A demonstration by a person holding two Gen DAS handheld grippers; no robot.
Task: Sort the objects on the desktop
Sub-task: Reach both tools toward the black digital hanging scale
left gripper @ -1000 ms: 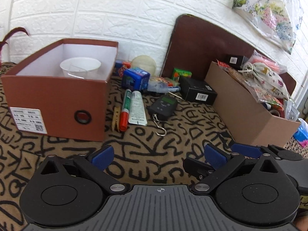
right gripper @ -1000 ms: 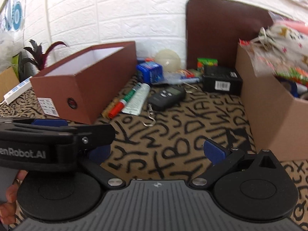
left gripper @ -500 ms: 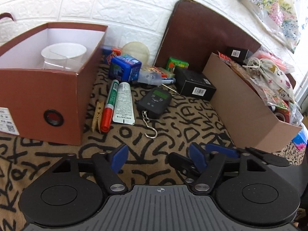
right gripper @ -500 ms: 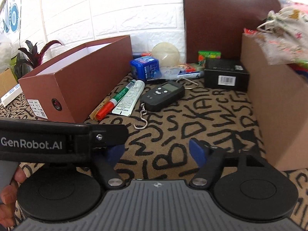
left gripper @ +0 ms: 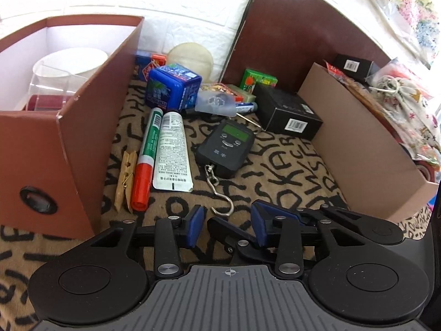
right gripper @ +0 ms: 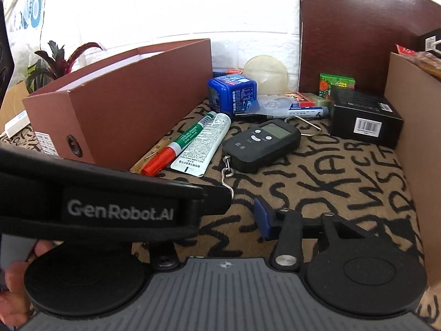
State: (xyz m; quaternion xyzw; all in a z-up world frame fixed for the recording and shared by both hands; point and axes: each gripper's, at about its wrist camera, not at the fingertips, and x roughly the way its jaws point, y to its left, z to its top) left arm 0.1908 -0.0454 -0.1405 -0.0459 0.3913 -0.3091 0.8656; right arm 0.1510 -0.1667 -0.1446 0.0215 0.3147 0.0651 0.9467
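Loose objects lie between two boxes: a black hanging scale (left gripper: 227, 149) (right gripper: 261, 144) with a metal hook (left gripper: 220, 197), a white tube (left gripper: 172, 153) (right gripper: 205, 144), a green and red marker (left gripper: 146, 157) (right gripper: 179, 146), a wooden clothespin (left gripper: 125, 178), a blue tin (left gripper: 172, 87) (right gripper: 233, 92) and a black carton (left gripper: 288, 115) (right gripper: 363, 118). My left gripper (left gripper: 227, 227) is open and empty, just short of the hook. My right gripper (right gripper: 231, 216) is open and empty beside it; its left finger is hidden behind the left gripper's body.
A red-brown box (left gripper: 69, 149) (right gripper: 124, 127) at left holds a white bowl (left gripper: 70, 62). A tan cardboard box (left gripper: 358, 149) (right gripper: 413, 143) full of bags stands at right. A dark brown board (left gripper: 289, 35) leans on the white wall behind. A patterned cloth (right gripper: 317, 182) covers the table.
Both grippers have moved forward toward the scale and its hook. Their jaws have narrowed but stay open.
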